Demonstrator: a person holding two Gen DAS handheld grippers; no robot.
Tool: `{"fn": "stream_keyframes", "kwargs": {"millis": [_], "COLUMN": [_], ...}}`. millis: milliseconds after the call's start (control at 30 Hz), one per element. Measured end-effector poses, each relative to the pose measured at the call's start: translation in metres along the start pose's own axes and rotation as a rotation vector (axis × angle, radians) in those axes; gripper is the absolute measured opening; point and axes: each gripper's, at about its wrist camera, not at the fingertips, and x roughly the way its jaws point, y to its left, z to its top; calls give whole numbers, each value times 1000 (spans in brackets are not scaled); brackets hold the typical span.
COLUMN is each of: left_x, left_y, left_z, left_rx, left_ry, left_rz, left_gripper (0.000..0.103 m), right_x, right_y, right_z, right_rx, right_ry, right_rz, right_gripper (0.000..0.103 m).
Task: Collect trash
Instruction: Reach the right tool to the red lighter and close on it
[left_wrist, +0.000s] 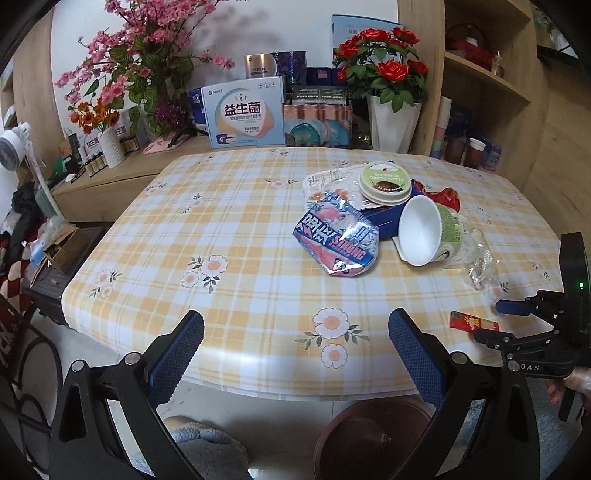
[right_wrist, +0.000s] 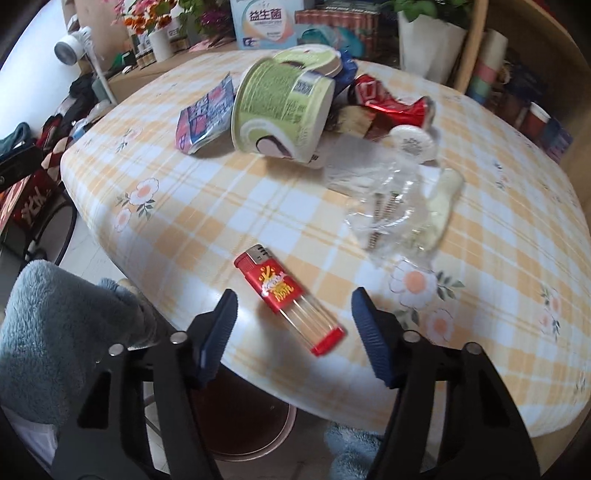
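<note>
Covering the table (left_wrist: 236, 236) is a yellow plaid floral cloth; flowers and boxes are lining the sideboard (left_wrist: 122, 177) behind. Left claw (left_wrist: 295, 354) is hovering open over the near edge. Trash pile (left_wrist: 384, 218) is sitting right of centre. Right claw (right_wrist: 293, 328) is standing open astride the red lighter (right_wrist: 290, 297), pads not touching. A brown bin (left_wrist: 373, 439) is waiting below the edge.
</note>
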Motion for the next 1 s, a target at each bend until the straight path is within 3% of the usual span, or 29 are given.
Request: {"fn": "stream_keyframes", "kwargs": {"millis": [333, 500, 667, 1000], "left_x": [18, 22, 22, 36], "left_y": [-6, -14, -23, -54], "left_z": [0, 2, 7, 25], "left_rx": [8, 21, 33, 34], "left_ry": [17, 21, 9, 32], "left_rz": [-14, -39, -68, -204], "left_gripper": [98, 98, 97, 65], "right_x": [17, 15, 7, -38], "right_y": [3, -5, -11, -33], "right_z": [1, 2, 1, 2], "right_rx": [-32, -3, 37, 165], "right_ry": [23, 18, -21, -183], "right_rz": [15, 26, 66, 102], "right_gripper": [58, 29, 27, 27]}}
